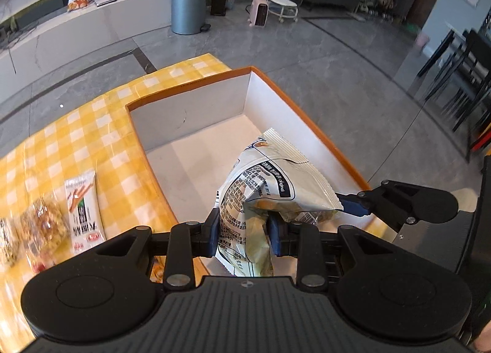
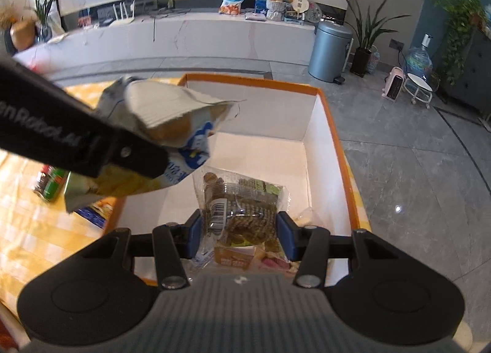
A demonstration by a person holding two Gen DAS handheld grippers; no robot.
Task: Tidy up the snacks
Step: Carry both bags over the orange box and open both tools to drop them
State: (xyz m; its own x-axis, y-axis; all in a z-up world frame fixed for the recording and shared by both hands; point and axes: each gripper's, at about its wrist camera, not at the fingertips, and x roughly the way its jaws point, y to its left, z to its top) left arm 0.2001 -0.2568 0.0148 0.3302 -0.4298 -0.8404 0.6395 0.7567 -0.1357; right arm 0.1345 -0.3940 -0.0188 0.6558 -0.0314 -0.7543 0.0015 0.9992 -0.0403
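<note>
The yellow-and-white checked worktop [image 1: 76,138] carries an orange-rimmed white cardboard box [image 1: 196,113]. Over the box, the left gripper [image 1: 244,232] pinches a cream crinkled snack bag [image 1: 264,187] printed "Original". At 3 o'clock, the right gripper [image 2: 241,230] clamps a clear barcoded biscuit packet [image 2: 242,209]. A white carrot-stick sachet [image 1: 83,205] lies at 9 o'clock.

A table with a yellow-and-white checked cloth [image 1: 92,138] fills the lower left of the left wrist view. On it, at the centre of the frame, stands an orange-rimmed white box [image 1: 196,113]. At the lower left lie a long white snack packet [image 1: 84,209] and, just beside it, a blurred clear snack bag [image 1: 43,227].
</note>
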